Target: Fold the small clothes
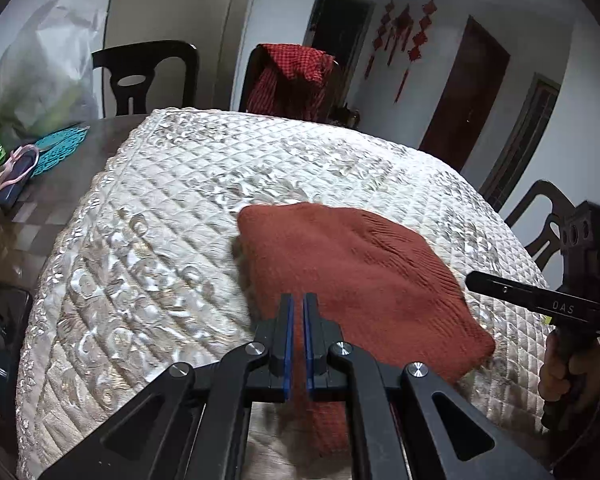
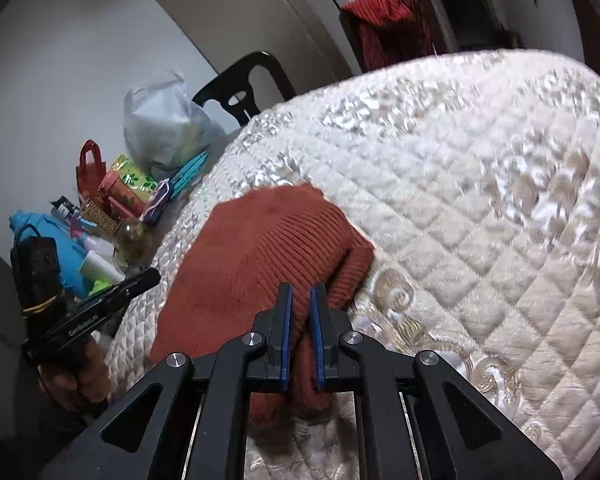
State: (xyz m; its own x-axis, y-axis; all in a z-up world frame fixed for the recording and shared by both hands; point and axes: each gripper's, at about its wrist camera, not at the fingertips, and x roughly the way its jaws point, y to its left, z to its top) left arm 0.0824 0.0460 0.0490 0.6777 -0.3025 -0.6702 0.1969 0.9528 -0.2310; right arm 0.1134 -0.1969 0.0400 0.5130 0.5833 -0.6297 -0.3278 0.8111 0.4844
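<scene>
A rust-red knit garment (image 1: 360,264) lies folded on the white quilted cover (image 1: 160,240) of the table. My left gripper (image 1: 298,298) is shut on the garment's near edge, and red cloth shows between its blue pads. In the right wrist view the same garment (image 2: 252,248) has a ribbed part that runs back between the pads of my right gripper (image 2: 299,288), which is shut on it. Each gripper also shows in the other's view, held by a hand: the right gripper (image 1: 472,278) at the garment's right side, the left gripper (image 2: 156,274) at its left.
Dark chairs (image 1: 140,76) stand behind the table, one draped with a red checked cloth (image 1: 296,76). A white plastic bag (image 1: 44,80), a teal mat (image 1: 60,148) and several small bottles and bags (image 2: 100,216) crowd the bare tabletop left of the quilted cover (image 2: 480,180).
</scene>
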